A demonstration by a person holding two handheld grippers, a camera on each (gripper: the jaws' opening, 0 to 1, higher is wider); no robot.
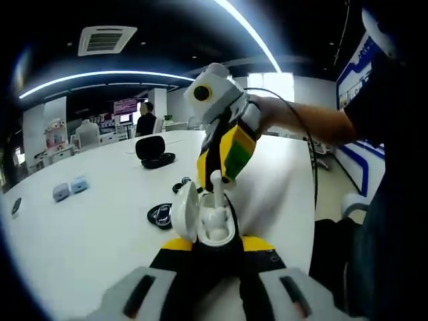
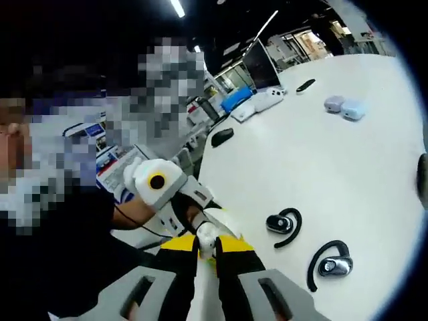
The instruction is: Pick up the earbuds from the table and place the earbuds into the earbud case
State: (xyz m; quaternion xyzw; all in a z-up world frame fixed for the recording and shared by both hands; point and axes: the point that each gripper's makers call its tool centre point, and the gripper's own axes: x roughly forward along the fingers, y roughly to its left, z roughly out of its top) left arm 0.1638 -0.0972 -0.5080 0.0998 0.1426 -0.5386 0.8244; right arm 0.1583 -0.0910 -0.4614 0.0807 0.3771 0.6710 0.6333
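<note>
Nearest in the left gripper view, the left gripper has its yellow-and-black jaws closed around a white earbud case, which stands with its lid swung open to the left. Just above the case, the right gripper reaches down from the upper right, a person's hand behind it, and its tips pinch a white earbud whose stem points down at the open case; I cannot tell whether the bud already touches the case's inside.

Beside the case, on the white table, lies a dark ear-hook earbud, and a second dark one lies a little farther back. Beyond them an open black case sits on the table, and off to the left are two small pastel cases, near each other.

Similarly, in the right gripper view, the right gripper is closed on the white earbud between its yellow tips, with the left gripper just beyond it, held by a person in a dark sleeve. To the right, two black ear-hook earbuds lie apart on the white table. Farther off are the two pastel cases, a dark oval item, and a white device by the far edge.
</note>
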